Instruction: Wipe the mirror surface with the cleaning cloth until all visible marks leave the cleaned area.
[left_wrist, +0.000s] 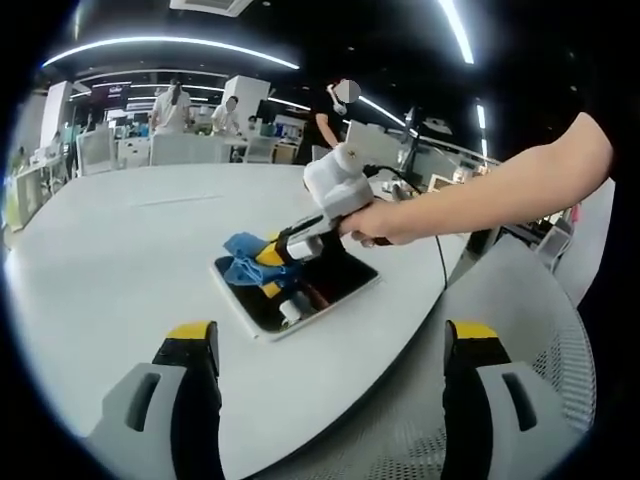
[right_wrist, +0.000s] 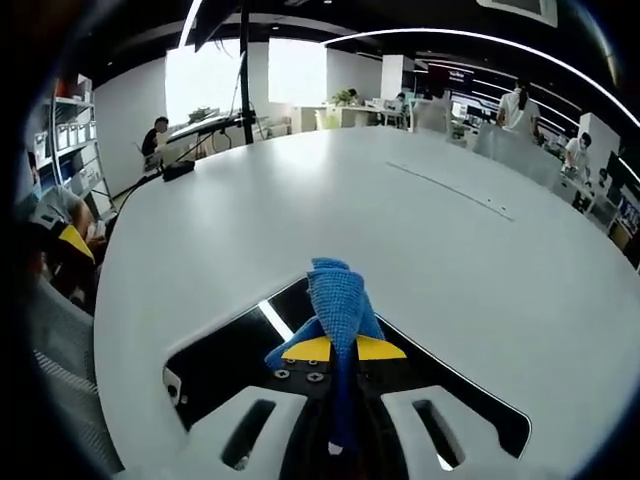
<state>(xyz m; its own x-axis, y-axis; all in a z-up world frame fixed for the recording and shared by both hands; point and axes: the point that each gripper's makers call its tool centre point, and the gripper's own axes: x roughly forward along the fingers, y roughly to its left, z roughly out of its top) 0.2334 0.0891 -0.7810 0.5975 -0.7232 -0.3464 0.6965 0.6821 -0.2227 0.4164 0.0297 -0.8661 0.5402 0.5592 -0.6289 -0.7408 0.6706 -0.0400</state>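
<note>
Pinching nubby blue cloth (right_wrist: 338, 300) over glossy rectangular mirror (right_wrist: 225, 355), right hand-held gripper (right_wrist: 335, 352); left hand-held gripper (left_wrist: 330, 345) released.

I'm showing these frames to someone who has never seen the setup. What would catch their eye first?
Probably the blue cleaning cloth, pinched between the right gripper's yellow-tipped jaws and pressed onto the dark mirror lying flat on the big white table. In the left gripper view, a person's bare arm reaches in from the right holding that gripper, while the left gripper hangs open near the table's edge.
</note>
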